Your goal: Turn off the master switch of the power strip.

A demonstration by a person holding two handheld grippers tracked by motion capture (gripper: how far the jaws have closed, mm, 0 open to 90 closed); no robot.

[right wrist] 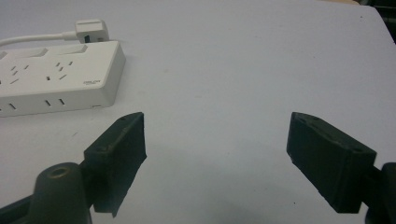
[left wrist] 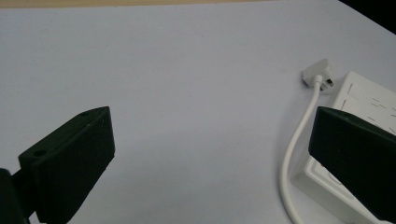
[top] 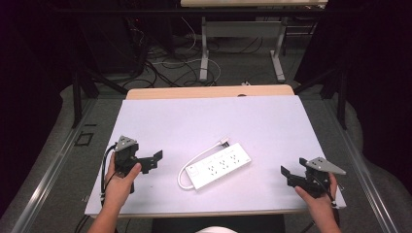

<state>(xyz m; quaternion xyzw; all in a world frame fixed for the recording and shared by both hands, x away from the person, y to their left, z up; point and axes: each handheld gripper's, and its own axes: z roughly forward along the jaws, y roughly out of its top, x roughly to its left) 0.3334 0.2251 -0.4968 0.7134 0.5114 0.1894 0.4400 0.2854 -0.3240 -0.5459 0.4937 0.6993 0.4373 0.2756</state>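
Fingers of left gripper (top: 156, 159) and right gripper (top: 285, 173) gape wide, empty, flanking the power strip (top: 218, 166).

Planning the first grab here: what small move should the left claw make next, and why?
Probably ease the left claw toward the power strip. Its jaws stand open and empty, apart from the strip lying flat mid-table, its cord looping on that side.
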